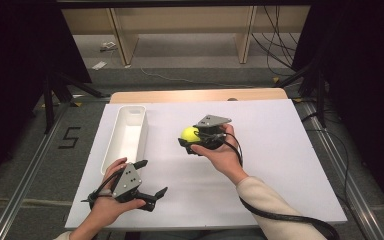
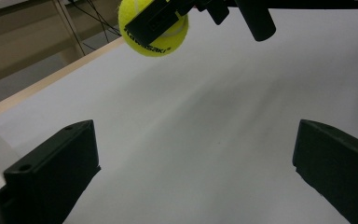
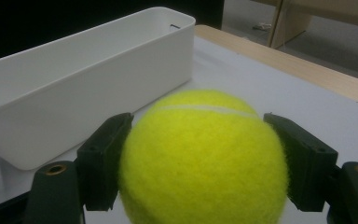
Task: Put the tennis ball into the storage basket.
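Slippage is the risk: right gripper (image 1: 194, 141) clamps the tennis ball (image 1: 190, 134) just right of the white bin (image 1: 111, 145), left gripper (image 1: 152, 177) gaping empty, so a loosened pinch drops it short.

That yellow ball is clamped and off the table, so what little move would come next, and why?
Probably carry the tennis ball toward the white bin. The right hand-held gripper holds it clamped above the white table, and the long bin lies open and empty just beyond it.
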Demonstrator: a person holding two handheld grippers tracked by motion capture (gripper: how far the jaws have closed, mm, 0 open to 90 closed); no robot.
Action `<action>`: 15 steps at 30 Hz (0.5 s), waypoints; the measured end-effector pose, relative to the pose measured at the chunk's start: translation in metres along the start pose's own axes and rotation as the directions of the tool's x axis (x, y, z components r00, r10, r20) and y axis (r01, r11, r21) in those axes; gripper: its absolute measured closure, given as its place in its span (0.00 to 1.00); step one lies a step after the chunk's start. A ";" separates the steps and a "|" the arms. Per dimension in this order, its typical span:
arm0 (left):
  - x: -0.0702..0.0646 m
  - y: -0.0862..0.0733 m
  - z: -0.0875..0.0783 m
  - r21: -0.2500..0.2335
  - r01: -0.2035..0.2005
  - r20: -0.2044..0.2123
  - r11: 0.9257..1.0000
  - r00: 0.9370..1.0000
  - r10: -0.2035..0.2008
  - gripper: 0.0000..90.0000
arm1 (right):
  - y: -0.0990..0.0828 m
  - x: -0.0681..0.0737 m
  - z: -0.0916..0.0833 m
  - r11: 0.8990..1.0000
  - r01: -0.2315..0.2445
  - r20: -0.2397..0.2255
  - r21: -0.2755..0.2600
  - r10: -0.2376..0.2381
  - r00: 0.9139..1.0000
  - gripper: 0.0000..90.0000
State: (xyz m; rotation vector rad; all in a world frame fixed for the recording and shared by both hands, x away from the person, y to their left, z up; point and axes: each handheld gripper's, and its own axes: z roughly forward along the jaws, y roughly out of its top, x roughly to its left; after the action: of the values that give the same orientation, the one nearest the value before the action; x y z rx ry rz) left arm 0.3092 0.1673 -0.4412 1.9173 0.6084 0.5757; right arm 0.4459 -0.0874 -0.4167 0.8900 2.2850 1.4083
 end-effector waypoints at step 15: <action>0.000 0.000 0.000 -0.005 0.007 0.003 1.000 1.000 -0.007 0.00 | 0.003 0.010 0.009 1.000 0.006 -0.020 0.009 -0.006 1.000 0.30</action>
State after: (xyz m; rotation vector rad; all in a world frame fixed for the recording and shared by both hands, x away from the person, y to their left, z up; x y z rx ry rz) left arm 0.3088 0.1673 -0.4410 1.9102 0.6110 0.5686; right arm 0.4443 -0.0741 -0.4178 0.8748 2.3091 1.4112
